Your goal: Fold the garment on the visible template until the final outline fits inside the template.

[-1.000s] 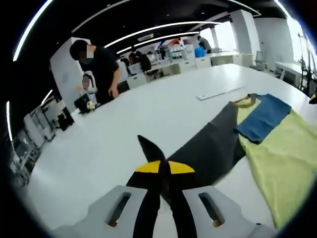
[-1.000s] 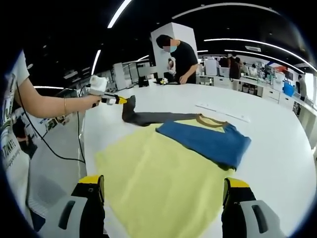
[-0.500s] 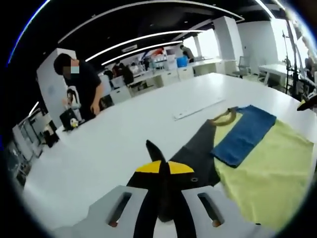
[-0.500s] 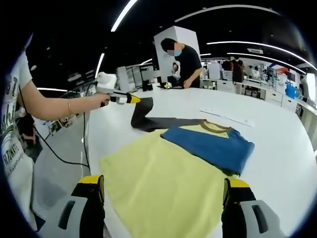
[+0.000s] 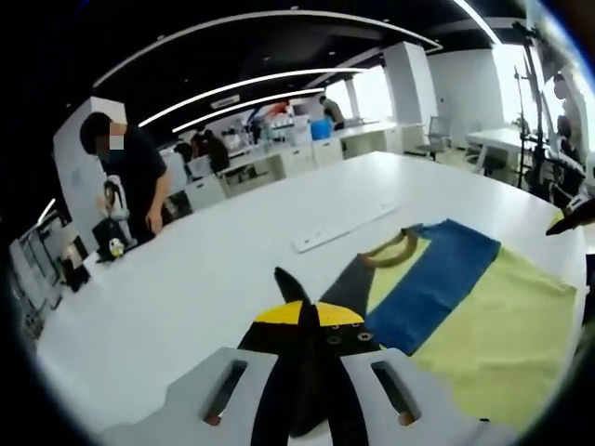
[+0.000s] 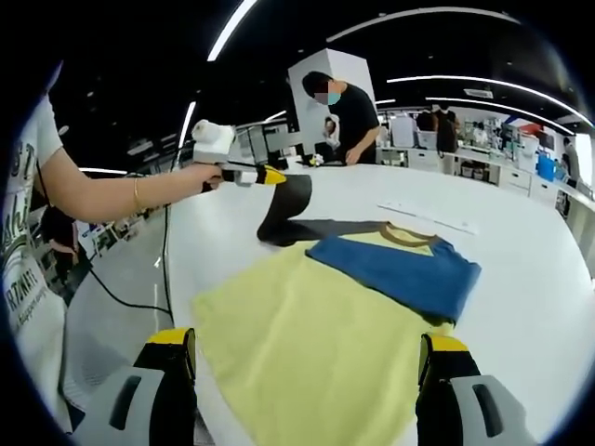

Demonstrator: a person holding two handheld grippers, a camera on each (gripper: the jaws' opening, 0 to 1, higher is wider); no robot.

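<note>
Shirt (image 6: 316, 325) lies flat on the white worktop (image 6: 521, 279), blue sleeve (image 6: 400, 269) already folded across the yellow body. Left gripper (image 6: 265, 175), jaws clamped on the dark sleeve (image 5: 349, 288), holds it raised above the worktop. Right gripper (image 6: 302, 372) is wide open, empty. Dark sleeve and body folds remain; no template discernible.
</note>
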